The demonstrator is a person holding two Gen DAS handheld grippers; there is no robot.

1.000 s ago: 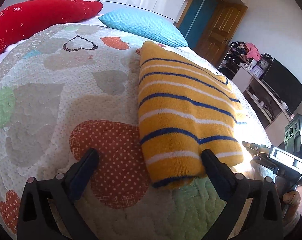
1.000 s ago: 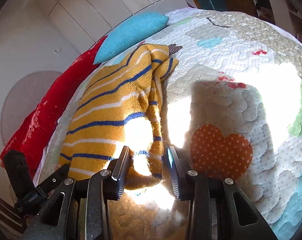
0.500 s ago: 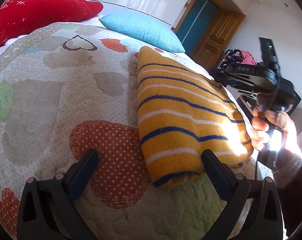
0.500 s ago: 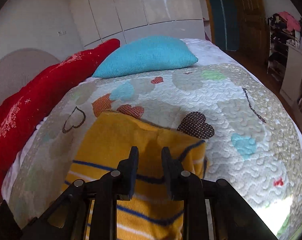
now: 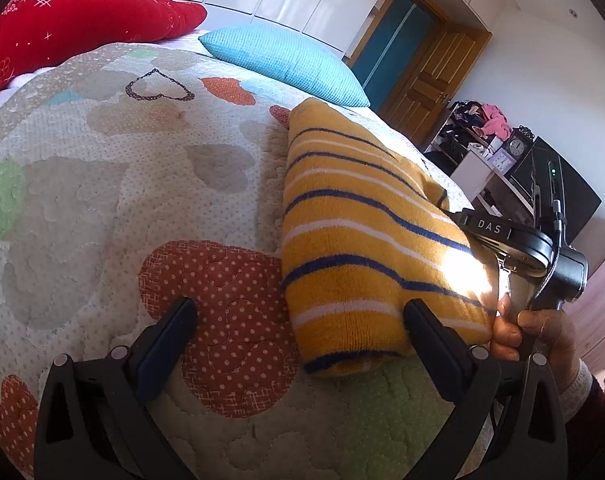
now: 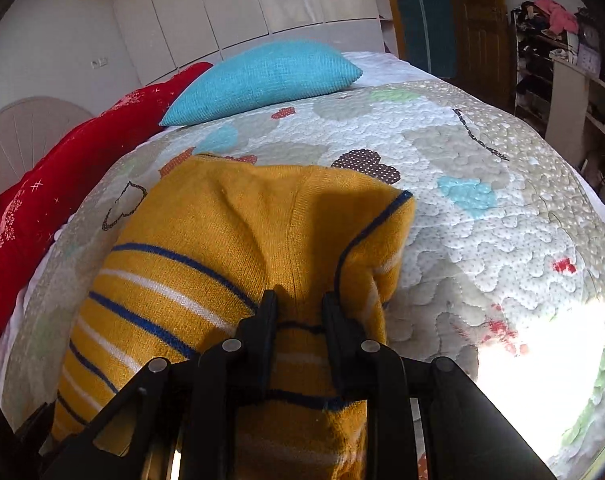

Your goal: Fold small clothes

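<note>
Sweater [image 6: 230,264] edge – right gripper [image 6: 298,304] jaws clamp it | quilt [image 5: 102,184] bare leftward

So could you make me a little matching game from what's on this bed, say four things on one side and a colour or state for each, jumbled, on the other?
Things:
1. sweater
2. long cushion
3. pillow
4. left gripper

Colour or state:
A. plain turquoise, at the head of the bed
B. jaws wide apart, holding nothing
C. yellow with blue and white stripes
D. red with small white marks

Pairs: 1-C, 2-D, 3-A, 4-B
</note>
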